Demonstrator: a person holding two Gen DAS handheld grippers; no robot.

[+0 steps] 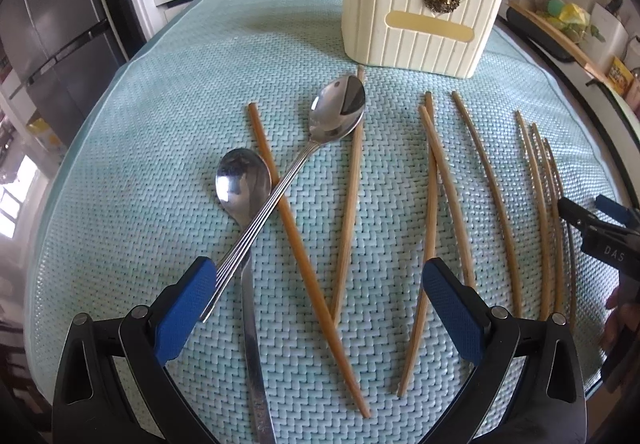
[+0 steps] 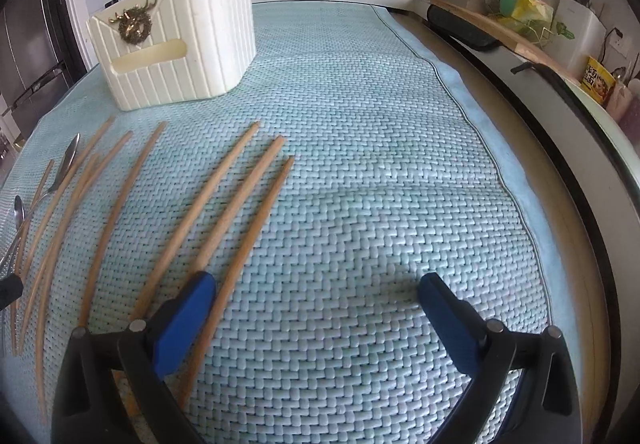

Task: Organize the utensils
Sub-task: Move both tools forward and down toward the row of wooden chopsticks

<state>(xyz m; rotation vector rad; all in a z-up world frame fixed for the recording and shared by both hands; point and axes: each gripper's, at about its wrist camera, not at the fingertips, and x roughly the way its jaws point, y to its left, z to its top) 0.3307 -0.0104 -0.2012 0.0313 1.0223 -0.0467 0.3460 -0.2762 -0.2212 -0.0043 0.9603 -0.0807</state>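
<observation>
Utensils lie loose on the counter's woven teal mat (image 1: 160,124): two steel spoons (image 1: 338,112) crossed over a chopstick, plus bamboo chopsticks (image 1: 430,204) fanned toward the right. The ribbed cream holder (image 1: 416,24) stands upright at the far side, probably the drop target. Left tongs (image 1: 320,284) are spread wide — the ribbed spoon handle rests against the left pad, not pinched. Right tongs (image 2: 316,292) are also spread, empty, low over the mat just beside three chopsticks (image 2: 240,200). Spoons are polished and slippery, with thin handles; chopsticks are matte, slender and tapered — the textured weave should resist sliding.
</observation>
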